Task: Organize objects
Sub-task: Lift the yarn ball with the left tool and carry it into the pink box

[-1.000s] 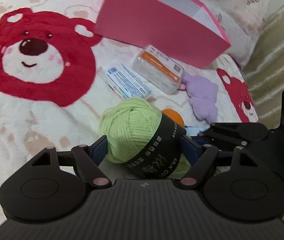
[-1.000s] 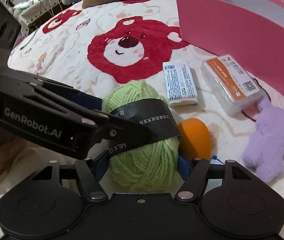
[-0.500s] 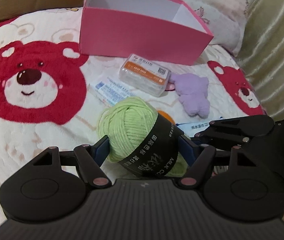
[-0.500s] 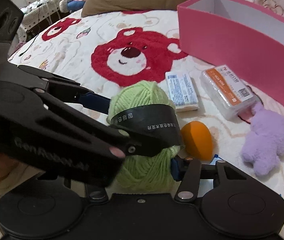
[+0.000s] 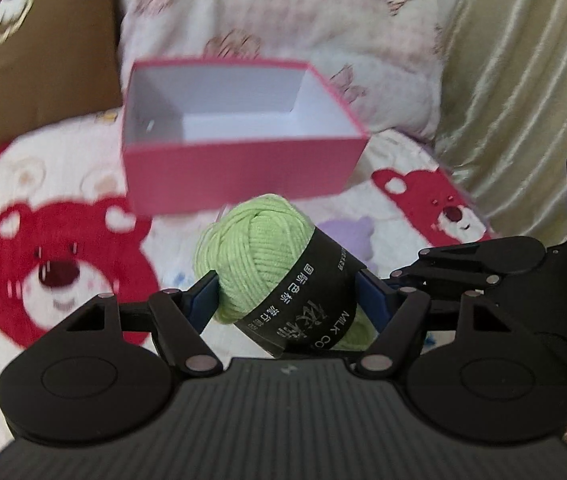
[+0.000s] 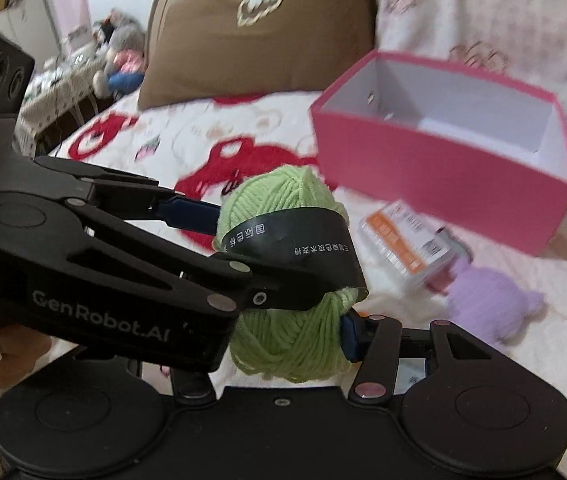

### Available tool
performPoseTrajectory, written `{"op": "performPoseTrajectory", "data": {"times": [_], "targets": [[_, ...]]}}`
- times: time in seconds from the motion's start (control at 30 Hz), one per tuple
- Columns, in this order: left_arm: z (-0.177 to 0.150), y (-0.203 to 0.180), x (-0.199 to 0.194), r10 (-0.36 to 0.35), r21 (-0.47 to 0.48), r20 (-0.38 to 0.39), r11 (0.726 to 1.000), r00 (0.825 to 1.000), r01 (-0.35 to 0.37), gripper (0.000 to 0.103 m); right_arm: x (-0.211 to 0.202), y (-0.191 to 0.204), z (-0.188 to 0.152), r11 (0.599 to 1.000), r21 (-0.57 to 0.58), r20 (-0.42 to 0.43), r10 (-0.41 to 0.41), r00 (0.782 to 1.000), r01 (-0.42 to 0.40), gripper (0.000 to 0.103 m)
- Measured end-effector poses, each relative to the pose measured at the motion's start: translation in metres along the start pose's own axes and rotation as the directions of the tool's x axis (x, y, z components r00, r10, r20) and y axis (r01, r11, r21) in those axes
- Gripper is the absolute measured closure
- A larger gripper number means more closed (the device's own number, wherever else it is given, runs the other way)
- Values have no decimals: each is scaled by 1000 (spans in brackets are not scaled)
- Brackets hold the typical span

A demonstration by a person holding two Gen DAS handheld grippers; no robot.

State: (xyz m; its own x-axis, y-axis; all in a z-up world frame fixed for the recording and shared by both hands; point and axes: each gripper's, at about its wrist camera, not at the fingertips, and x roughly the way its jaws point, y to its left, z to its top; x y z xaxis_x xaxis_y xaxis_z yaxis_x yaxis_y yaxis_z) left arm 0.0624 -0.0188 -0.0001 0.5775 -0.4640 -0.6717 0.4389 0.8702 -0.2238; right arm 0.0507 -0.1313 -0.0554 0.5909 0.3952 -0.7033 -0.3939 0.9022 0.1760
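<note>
Since the earlier frames both grippers have risen off the bedspread with the ball of yarn between them, and the pink box now shows its white inside from above. Both sets of jaws have just been closing, the yarn between them.

Bedspread (image 5: 83,184): cream, with red bear faces, spread below and beyond both sets of fingers.

Brown pillow (image 6: 211,36): far beyond the right gripper's fingers, to their upper left.

Pink box (image 5: 239,176): open-topped, ahead of the left gripper's fingertips and above them in view; in the right wrist view ahead and to the right.

Left gripper (image 5: 287,292): blue pads pressed on either flank of the green yarn ball (image 5: 259,256), moderately spread. In the right wrist view it comes in from the left and crosses in front of the right gripper's left finger.

Right gripper (image 6: 287,332): one blue pad presses the ball's lower right side; the other is hidden behind the left gripper, so the grip is judged from the visible pad.

Yarn ball: black paper band around its middle, clear of the bedspread, held by both grippers.

Purple plush toy (image 6: 491,300): on the bedspread, right of the right gripper's fingers.

Clear packet with orange label (image 6: 407,244): just beyond the plush, before the box.
</note>
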Motion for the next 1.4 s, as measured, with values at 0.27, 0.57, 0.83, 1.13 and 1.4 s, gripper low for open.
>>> {"op": "performPoseTrajectory", "data": {"times": [0.27,0.57,0.83,1.13,1.4], "targets": [[53,-41,-21,-22,80,42,997,999,19,31,-52,-17,19,994,100,103,-50,993,40,46],[101,-61,-18,-33,66,-78,997,996,38,31,-73,-23,34,988,141,131,-85,988,66,46],[139,-60,-18,16,19,-111,1000,994,-14,30,-81,-39,51,984,180,183,-36,983,3,46],[163,-51,9,2,-7,-52,1000,999,-2,31,-74,-63,76,973,230,172,-66,983,25,46],[185,-21,59,-9,-61,-6,998,1000,9,31,-38,-105,104,949,316,158,-57,986,4,46]]}}
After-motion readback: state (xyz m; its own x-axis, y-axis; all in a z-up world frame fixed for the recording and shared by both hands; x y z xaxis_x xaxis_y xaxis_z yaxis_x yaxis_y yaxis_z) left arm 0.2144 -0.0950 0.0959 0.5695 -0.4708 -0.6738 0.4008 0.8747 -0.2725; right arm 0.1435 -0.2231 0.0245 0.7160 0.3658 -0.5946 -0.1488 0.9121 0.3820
